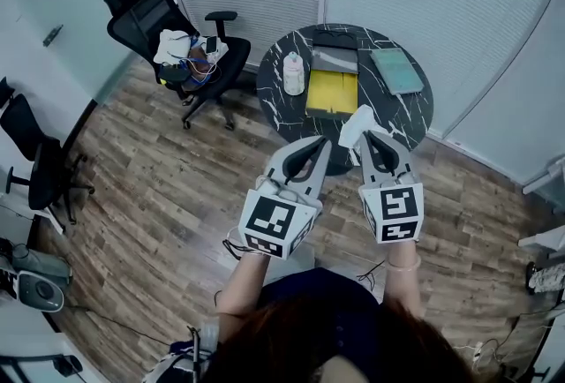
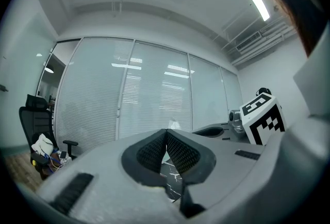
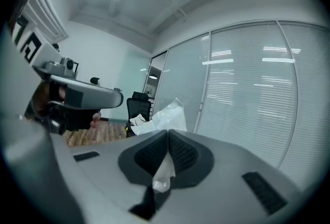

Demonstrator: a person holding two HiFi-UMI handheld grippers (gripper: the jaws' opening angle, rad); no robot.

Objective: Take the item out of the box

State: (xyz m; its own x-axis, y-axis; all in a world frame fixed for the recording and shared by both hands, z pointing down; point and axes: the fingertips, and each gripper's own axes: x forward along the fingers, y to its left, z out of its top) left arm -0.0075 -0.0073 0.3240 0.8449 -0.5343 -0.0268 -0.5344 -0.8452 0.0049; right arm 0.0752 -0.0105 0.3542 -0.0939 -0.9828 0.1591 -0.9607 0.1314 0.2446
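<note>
An open box [image 1: 331, 93] with a yellow inside lies on the round black marble table [image 1: 272, 97]. In front of the table, raised in the air, my right gripper [image 1: 365, 136] is shut on a crinkled clear-white plastic packet [image 1: 355, 123]. In the right gripper view the packet [image 3: 166, 112] sticks out past the closed jaws of my right gripper [image 3: 168, 136], and its tail hangs behind them. My left gripper [image 1: 321, 144] is held beside it, to the left. In the left gripper view the pads of my left gripper [image 2: 166, 133] meet with nothing between them.
A white bottle [image 1: 293, 72] stands left of the box and a teal pad [image 1: 397, 70] lies to its right. A black office chair [image 1: 176, 44] with clutter on its seat stands left of the table. Blind-covered glass walls rise behind. The floor is wood plank.
</note>
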